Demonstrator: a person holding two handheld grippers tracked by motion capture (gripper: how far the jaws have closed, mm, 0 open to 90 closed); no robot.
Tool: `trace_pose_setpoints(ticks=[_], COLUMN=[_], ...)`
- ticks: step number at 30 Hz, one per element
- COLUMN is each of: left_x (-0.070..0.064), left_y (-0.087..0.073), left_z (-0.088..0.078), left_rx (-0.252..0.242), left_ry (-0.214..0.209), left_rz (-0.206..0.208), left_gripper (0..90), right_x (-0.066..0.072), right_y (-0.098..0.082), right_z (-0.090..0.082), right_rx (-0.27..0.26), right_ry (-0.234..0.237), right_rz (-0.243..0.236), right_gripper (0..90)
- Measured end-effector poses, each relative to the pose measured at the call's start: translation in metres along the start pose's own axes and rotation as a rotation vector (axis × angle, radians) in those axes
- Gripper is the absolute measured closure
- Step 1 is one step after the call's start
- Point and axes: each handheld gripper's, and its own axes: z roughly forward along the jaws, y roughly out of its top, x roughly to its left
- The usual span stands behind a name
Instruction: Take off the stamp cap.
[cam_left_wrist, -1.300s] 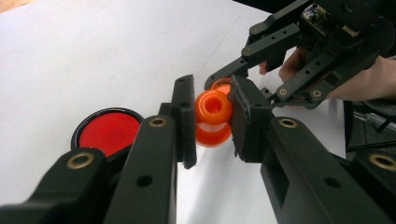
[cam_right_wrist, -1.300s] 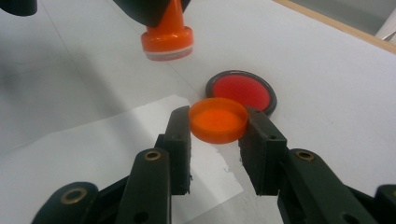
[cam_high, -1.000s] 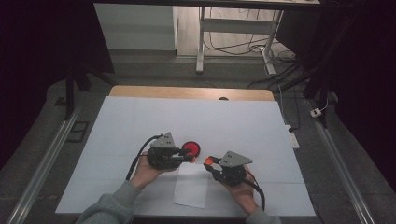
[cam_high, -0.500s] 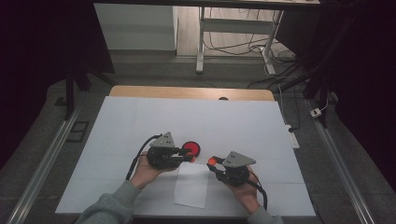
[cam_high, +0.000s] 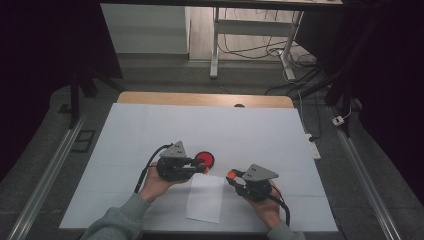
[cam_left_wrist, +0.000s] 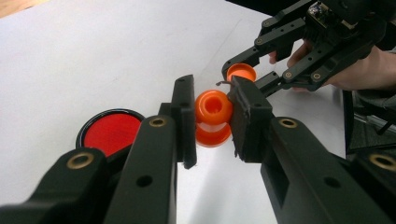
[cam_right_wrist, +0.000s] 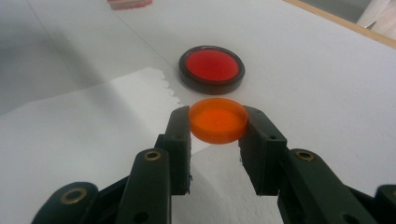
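So, left gripper (cam_left_wrist: 212, 122) is clamped on an orange bottle (cam_left_wrist: 213, 117), frame centre; right gripper (cam_right_wrist: 218, 128) pinches the orange cap (cam_right_wrist: 218, 119), lower centre. Cap's off, apart from the neck. Next, prob: align cap w/ the opening, square, keeping both grips firm. Red disc (cam_high: 205, 159) sits just beside.

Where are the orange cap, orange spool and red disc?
orange cap (cam_right_wrist: 218, 119), right gripper view, flat top face.
orange spool (cam_left_wrist: 213, 106), left gripper view, upper flange.
red disc (cam_right_wrist: 211, 65), right gripper view, red centre.

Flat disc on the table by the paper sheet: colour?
Red face with a black rim; the disc shows best in the right gripper view.
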Motion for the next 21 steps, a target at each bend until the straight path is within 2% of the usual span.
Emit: trace_pose_setpoints(ticks=[14, 21], left_x=[0.004, 0.006], left_y=[-0.001, -0.001], left_z=[-0.003, -0.003], left_rx=[-0.009, -0.007], left_ry=[0.015, 0.023], left_rz=[-0.007, -0.010], left_gripper=[72.4, 72.4], right_x=[-0.013, -0.017], right_y=[-0.015, -0.022], right_z=[-0.024, -0.034], right_rx=[0.014, 0.009], right_ry=[-0.060, -0.065], right_rz=[0.024, 0.033], right_gripper=[63.9, 63.9])
